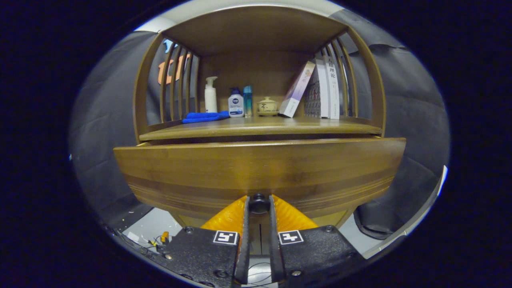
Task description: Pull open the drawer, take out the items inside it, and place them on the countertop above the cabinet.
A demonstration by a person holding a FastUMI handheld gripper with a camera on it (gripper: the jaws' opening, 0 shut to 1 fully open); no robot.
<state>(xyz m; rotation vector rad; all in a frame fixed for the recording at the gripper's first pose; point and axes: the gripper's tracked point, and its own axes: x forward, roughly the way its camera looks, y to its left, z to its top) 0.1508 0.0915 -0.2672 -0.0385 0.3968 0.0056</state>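
Hand-held gripper: your hand-held gripper (259, 203) is narrow, its 2 fingers (244, 224) pressing either side of the small dark knob (259, 203).
Drawer: the drawer front (260, 172) stands out a little from the cabinet, with a dark gap under the tabletop (260, 127); judging by that, the pull is only just begun.
Items inside: hidden behind the drawer front, so you cannot yet tell what or how many they are.
Slip risk: the knob is small and round; if you pull off-axis or loosen the squeeze, the fingers may slide off it and the drawer stays where it is.
Jam risk: pulling upward or sideways rather than straight back could bind the drawer in its runners.
Overpull risk: a hard tug could bring the drawer right out, or shift the whole cabinet.
Tabletop clutter: a blue cloth (205, 117), a pump bottle (210, 95), a squat white bottle (236, 103), a slim blue bottle (248, 101), a lidded cup (267, 105) and leaning books (316, 89) stand at the back; a jolt could tip the tall ones.
Placement room: the front strip of the tabletop looks bare, so aim there later.
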